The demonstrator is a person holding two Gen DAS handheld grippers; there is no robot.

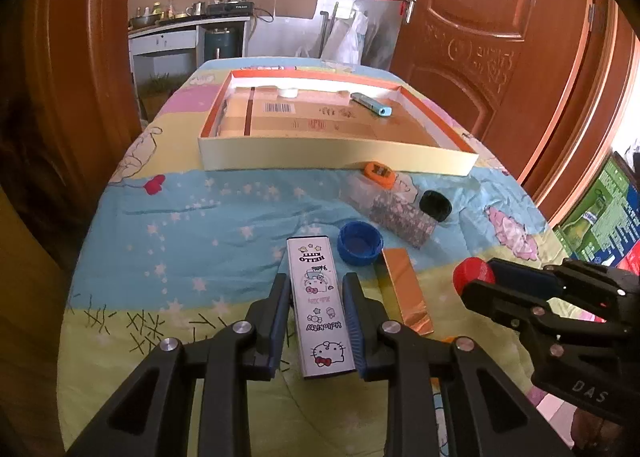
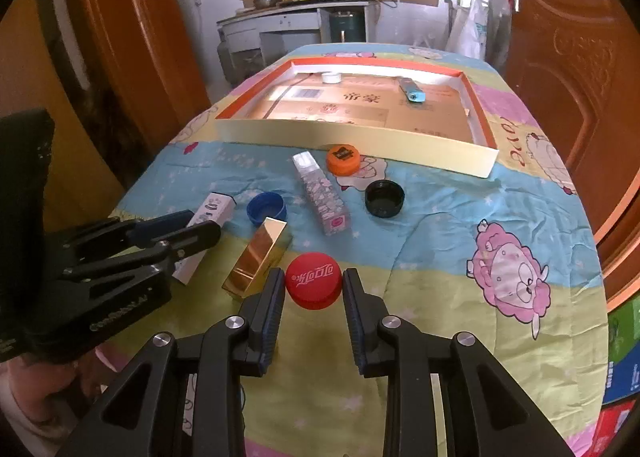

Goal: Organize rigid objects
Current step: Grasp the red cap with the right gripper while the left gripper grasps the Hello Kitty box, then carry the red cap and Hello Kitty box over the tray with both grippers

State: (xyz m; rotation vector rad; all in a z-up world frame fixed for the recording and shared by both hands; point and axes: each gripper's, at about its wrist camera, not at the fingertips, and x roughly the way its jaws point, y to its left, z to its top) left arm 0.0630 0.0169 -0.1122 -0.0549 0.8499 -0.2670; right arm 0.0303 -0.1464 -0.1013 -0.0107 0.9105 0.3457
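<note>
A white Hello Kitty box (image 1: 320, 303) lies on the patterned cloth between the fingers of my left gripper (image 1: 316, 285), with a small gap on each side; the jaws are open. It also shows in the right wrist view (image 2: 208, 217). My right gripper (image 2: 314, 281) is open around a red bottle cap (image 2: 314, 285), fingers close beside it. A blue cap (image 2: 266, 209), a gold box (image 2: 258, 257), a patterned clear box (image 2: 324, 193), a black cap (image 2: 384, 198) and an orange cap (image 2: 342, 159) lie on the cloth.
A shallow cardboard tray (image 2: 352, 139) stands at the table's far end, holding a white cap (image 2: 331, 77) and a light blue lighter (image 2: 412, 91). Wooden doors flank the table. Colourful boxes (image 1: 600, 225) stand by the right edge.
</note>
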